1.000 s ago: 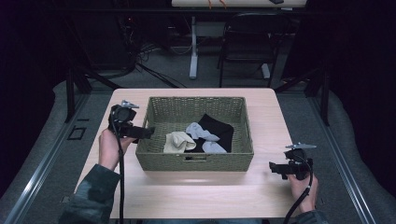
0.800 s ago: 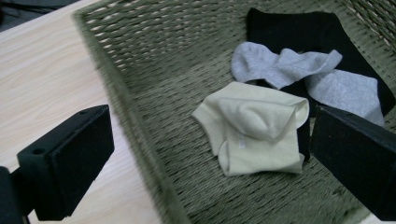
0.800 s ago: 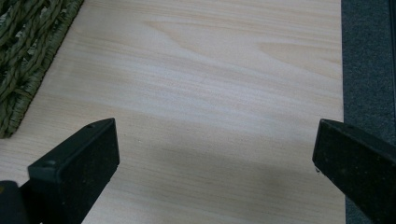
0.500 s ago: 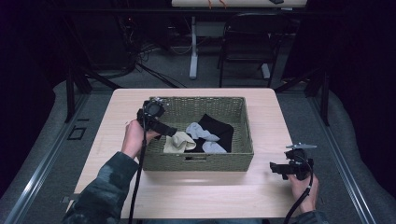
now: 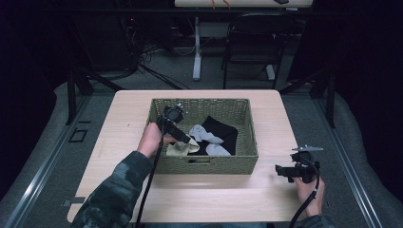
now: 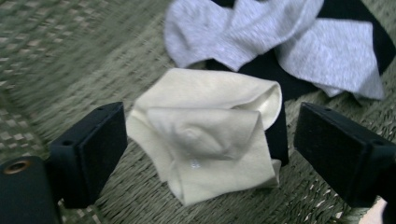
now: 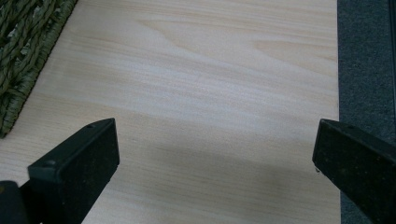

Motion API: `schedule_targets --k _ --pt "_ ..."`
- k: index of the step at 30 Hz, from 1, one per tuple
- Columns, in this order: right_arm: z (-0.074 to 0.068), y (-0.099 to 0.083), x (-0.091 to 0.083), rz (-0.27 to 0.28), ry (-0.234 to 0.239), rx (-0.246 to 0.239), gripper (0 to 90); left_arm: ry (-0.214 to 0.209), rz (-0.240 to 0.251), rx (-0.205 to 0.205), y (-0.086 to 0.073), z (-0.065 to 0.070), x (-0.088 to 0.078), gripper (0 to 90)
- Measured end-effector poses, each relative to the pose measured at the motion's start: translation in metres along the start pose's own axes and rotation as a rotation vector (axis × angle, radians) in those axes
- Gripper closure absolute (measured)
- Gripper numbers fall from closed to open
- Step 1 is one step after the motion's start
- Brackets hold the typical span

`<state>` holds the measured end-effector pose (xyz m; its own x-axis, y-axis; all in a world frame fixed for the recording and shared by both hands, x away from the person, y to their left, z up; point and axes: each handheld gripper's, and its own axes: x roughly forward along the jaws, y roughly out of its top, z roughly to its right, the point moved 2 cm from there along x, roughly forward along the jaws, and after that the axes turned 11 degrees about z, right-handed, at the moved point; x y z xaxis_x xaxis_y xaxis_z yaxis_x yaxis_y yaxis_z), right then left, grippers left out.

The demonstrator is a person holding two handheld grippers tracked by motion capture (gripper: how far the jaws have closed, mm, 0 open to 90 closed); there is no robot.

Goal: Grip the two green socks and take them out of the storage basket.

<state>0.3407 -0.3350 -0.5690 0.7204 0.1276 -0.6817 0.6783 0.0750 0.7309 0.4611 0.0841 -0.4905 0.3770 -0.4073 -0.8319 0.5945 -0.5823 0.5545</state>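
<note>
1. High view: a woven basket [image 5: 247, 142] sits mid-surface [image 5: 123, 118]. The left gripper [image 5: 186, 139] reaches into it, over a cream sock [image 5: 179, 149] lying at the basket's near left, beside grey socks [image 5: 205, 134] and a black cloth [image 5: 223, 130]. The right gripper [image 5: 281, 171] hovers over bare surface to the right, well apart.

2. Left gripper view: the jaws have just been closing and straddle the folded cream sock [image 6: 210, 130], pads not yet pressing. Risk: they may pinch only the top fold, so the sock unfolds or slips out, or catch the black cloth [image 6: 275, 74] just behind it.

3. Right gripper view: the jaws stand wide and hold nothing, basket edge [image 7: 23, 56] at left. Little risk here.
</note>
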Motion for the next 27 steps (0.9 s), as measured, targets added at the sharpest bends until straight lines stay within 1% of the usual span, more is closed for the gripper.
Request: schedule_targets --k 2,4,6,9,10,11,12,15,16,19,21,23,27 --pt "0.001 0.0 0.0 -0.003 0.001 -0.001 0.0 -0.011 -0.02 0.012 0.001 0.001 0.005 13.7" --pt "0.001 0.0 0.0 -0.005 0.005 -0.001 0.0 -0.014 -0.031 0.015 0.002 0.003 0.008 14.2" --pt "0.001 0.0 0.0 -0.005 0.002 0.001 0.0 -0.023 -0.059 0.027 0.003 0.005 0.012 15.0" --pt "0.001 0.0 0.0 -0.004 0.005 0.003 0.0 -0.026 -0.101 0.032 0.003 0.006 0.018 18.5" --pt "0.001 0.0 0.0 -0.003 0.005 0.006 0.0 -0.025 -0.11 0.028 0.003 0.007 0.019 19.6" --pt "0.002 0.0 0.0 -0.002 0.007 0.007 0.0 -0.034 -0.122 0.029 0.003 0.007 0.021 19.7" --pt "0.002 0.0 0.0 0.004 0.004 0.013 0.0 -0.032 -0.131 0.033 0.003 0.007 0.022 20.1" --pt "0.002 0.0 0.0 0.003 0.004 0.01 0.0 -0.035 -0.146 0.028 0.003 0.008 0.024 25.6" --pt "0.002 0.0 0.0 0.005 0.003 0.009 0.0 -0.04 -0.152 0.028 0.002 0.007 0.025 29.2" --pt "0.002 0.0 0.0 0.006 0.005 0.009 0.0 -0.036 -0.168 0.022 0.002 0.004 0.028 40.9" --pt "0.002 0.0 0.0 0.005 0.005 0.01 0.0 -0.043 -0.162 0.012 0.001 0.003 0.029 47.9" --pt "0.002 0.0 0.0 0.004 0.005 0.012 0.0 -0.045 -0.157 0.006 0.001 0.001 0.029 56.6" --pt "0.003 0.001 -0.001 0.001 0.012 0.012 0.0 -0.042 -0.159 0.002 0.001 0.0 0.032 73.0"
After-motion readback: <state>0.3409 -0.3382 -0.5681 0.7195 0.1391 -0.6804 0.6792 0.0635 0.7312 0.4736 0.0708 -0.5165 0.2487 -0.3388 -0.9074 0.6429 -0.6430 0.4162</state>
